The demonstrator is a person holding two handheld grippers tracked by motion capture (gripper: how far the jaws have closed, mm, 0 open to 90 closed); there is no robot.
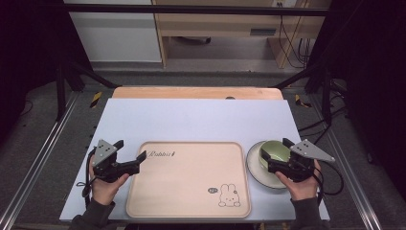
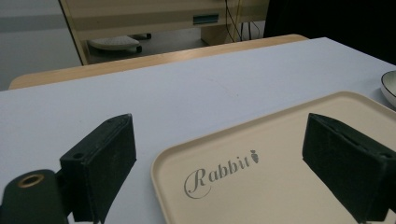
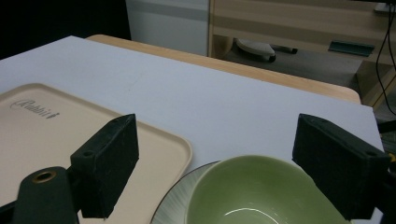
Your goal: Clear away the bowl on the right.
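Overhead, a pale blue-white sheet [image 1: 191, 120] covers most of the tabletop [image 1: 196, 92], whose light wooden edge shows as a strip along the far side. Beyond it the floor [image 1: 43, 139] is grey, with metal rails running down both sides of the table and black frame bars crossing above and at the flanks. Farther back stand a white panel [image 1: 115, 33] and a light wooden desk [image 1: 225, 21], with dark cables hanging at its right end. The corners of the room to left and right are very dark.

On the sheet, near the person's edge, lies a beige tray [image 1: 189, 178] printed with the word "Rabbit" at its far left corner and a small rabbit drawing near its right front corner; its surface is bare. Just beside the tray's right edge sits a pale plate [image 1: 253, 167] with a green bowl [image 1: 275, 151] standing on it.

The left gripper [image 1: 141, 157], held in the left hand [image 1: 103, 184], sits at the tray's left far corner; in the left gripper view its jaws are spread wide, one over the sheet and one over the tray, gripping nothing. The right gripper [image 1: 275, 147], held in the right hand [image 1: 301, 184], is at the bowl; in the right gripper view its jaws are spread wide on either side of the bowl's rim, apart from it.
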